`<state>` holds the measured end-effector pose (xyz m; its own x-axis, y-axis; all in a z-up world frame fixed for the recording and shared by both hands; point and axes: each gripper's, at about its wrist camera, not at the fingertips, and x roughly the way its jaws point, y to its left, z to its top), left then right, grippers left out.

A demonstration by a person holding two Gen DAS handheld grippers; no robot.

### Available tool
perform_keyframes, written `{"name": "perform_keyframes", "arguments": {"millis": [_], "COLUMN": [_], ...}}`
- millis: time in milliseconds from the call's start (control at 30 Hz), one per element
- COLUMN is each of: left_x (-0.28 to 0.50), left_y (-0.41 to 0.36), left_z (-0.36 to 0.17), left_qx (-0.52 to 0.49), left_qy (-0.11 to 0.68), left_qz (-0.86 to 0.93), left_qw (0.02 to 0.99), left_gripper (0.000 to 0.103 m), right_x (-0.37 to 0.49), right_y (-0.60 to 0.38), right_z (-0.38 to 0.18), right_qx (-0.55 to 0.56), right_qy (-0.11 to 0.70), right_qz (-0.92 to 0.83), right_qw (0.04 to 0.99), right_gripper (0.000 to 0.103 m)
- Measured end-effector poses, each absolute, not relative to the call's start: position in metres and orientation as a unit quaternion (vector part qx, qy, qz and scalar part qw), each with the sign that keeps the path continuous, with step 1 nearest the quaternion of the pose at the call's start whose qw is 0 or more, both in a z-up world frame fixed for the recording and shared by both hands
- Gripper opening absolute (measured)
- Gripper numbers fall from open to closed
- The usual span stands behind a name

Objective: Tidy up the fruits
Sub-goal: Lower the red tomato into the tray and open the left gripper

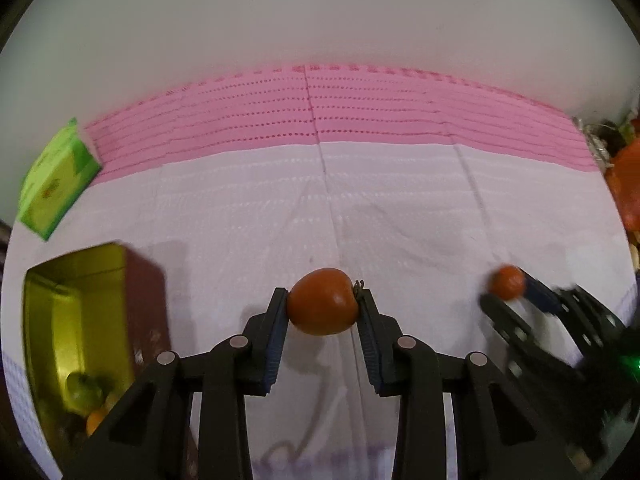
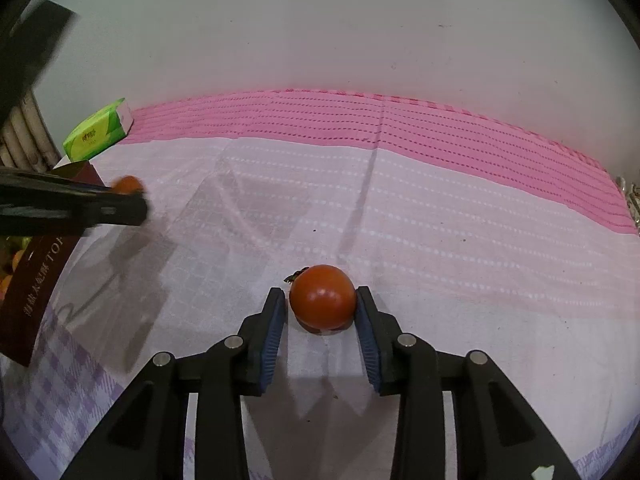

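Note:
My left gripper (image 1: pixel 323 304) is shut on a red tomato (image 1: pixel 323 301), its stem to the right, held above the white cloth. My right gripper (image 2: pixel 322 304) is closed around a second red tomato (image 2: pixel 322 297) that rests on the cloth; the right pad touches it, the left pad is very close. The right gripper with its tomato (image 1: pixel 507 282) shows blurred at the right of the left wrist view. The left gripper with its tomato (image 2: pixel 127 185) shows at the left of the right wrist view. An open gold-lined tin box (image 1: pixel 60 304) with several fruits inside stands at the left.
A green tissue pack (image 1: pixel 56 178) lies at the back left, also in the right wrist view (image 2: pixel 100 130). The maroon box wall (image 2: pixel 32 280) is at the left there. A pink-and-white cloth (image 1: pixel 400 208) covers the table. Orange clutter (image 1: pixel 626 184) sits at the far right.

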<state>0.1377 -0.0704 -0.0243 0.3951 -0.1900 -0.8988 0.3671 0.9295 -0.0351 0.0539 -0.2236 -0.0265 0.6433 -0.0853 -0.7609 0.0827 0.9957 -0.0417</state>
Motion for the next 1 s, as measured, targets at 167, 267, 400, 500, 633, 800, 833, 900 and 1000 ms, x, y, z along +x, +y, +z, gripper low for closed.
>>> {"name": "perform_keyframes", "arguments": {"millis": [167,267,400,500,633,800,833,900,1000], "left_x": [0.101,0.083,0.064,0.057,0.054,0.054,0.055,0.057,0.061], "left_y": [-0.046,-0.022,0.021,0.057,0.094,0.117,0.120,0.124,0.127], "left_z": [-0.002,0.008,0.018,0.018,0.005,-0.007,-0.009,-0.012,-0.015], "left_qx": [0.094,0.092,0.077,0.069,0.059,0.049,0.050,0.049,0.047], "left_qy": [0.516,0.509,0.503,0.500,0.511,0.519,0.520,0.521,0.519], "left_qz": [-0.155,-0.137,-0.106,-0.080,-0.050,-0.037,-0.034,-0.033,-0.032], "left_qw": [0.837,0.845,0.854,0.860,0.856,0.852,0.852,0.851,0.853], "left_gripper": [0.035,0.035,0.035,0.035,0.035,0.035,0.035,0.035,0.035], "right_x": [0.054,0.054,0.055,0.056,0.055,0.056,0.056,0.056,0.057], "right_y": [-0.221,-0.221,-0.220,-0.220,-0.220,-0.220,-0.220,-0.220,-0.220], "right_z": [-0.027,-0.027,-0.028,-0.028,-0.028,-0.028,-0.028,-0.028,-0.029], "right_qx": [-0.006,-0.007,-0.010,-0.011,-0.011,-0.013,-0.013,-0.013,-0.015], "right_qy": [0.421,0.421,0.421,0.421,0.421,0.422,0.422,0.422,0.422], "right_qz": [-0.048,-0.049,-0.050,-0.050,-0.050,-0.050,-0.050,-0.050,-0.050], "right_qw": [0.906,0.906,0.906,0.905,0.905,0.905,0.905,0.905,0.905], "right_gripper": [0.037,0.037,0.037,0.037,0.037,0.037,0.037,0.037,0.037]}}
